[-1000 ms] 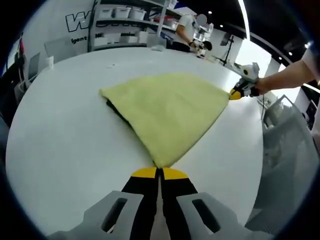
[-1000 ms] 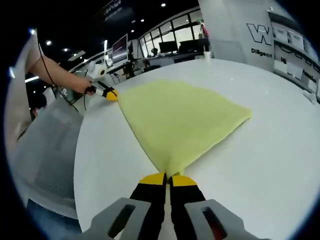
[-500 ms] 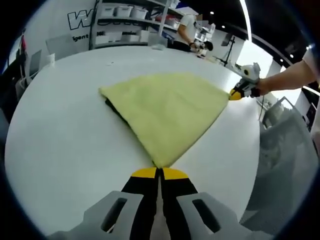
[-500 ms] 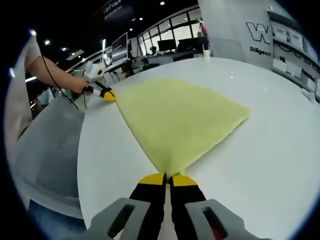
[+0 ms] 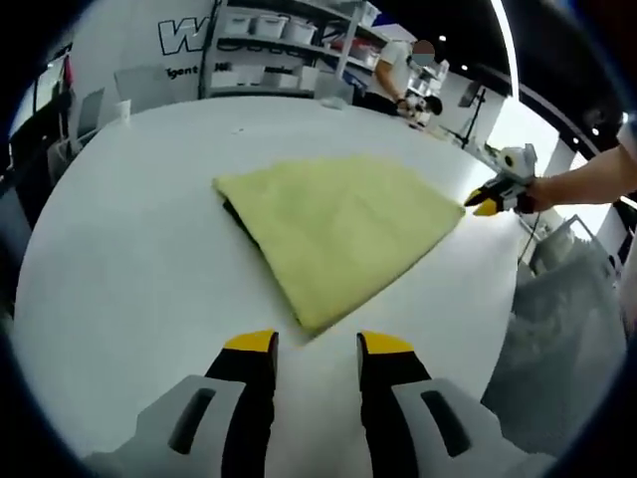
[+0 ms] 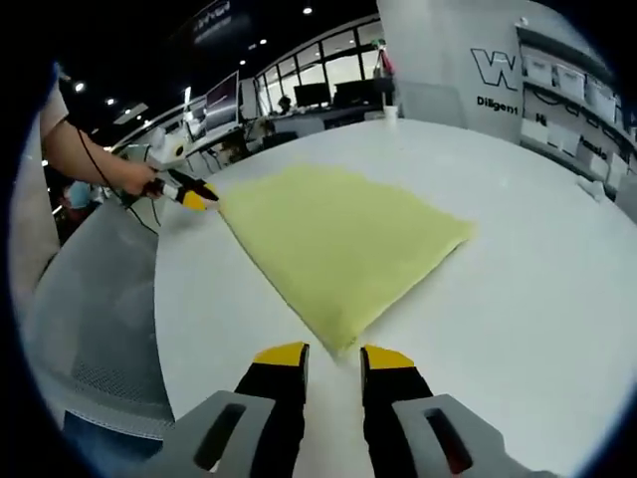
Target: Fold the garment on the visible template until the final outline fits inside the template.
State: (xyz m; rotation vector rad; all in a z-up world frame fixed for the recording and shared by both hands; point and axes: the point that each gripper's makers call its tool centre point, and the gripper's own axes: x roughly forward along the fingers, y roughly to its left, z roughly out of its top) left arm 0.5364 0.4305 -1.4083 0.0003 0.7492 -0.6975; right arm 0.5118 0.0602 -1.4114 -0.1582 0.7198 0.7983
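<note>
A yellow garment [image 5: 333, 224], folded flat into a rough wedge, lies on the round white table [image 5: 119, 269]. A dark strip [image 5: 235, 216] peeks out under its left edge. My left gripper [image 5: 317, 344] is open just short of the near corner, with nothing between its fingers. My right gripper [image 5: 490, 203], held by a hand, sits at the far right corner. In the right gripper view the garment [image 6: 338, 239] lies ahead of my open right gripper [image 6: 334, 356], whose fingers are just clear of the cloth's near corner. The left gripper [image 6: 191, 196] shows at the cloth's left corner.
Shelves with white bins [image 5: 269, 25] and a person [image 5: 403, 70] stand behind the table. A white cup [image 5: 124, 108] sits near the far left edge. A grey mesh chair [image 5: 567, 299] stands beside the table, also seen as the chair [image 6: 90, 299] at left.
Both grippers were shut on the garment's corners; both have opened, let go and drawn back slightly. The cloth has settled flat on the table.
</note>
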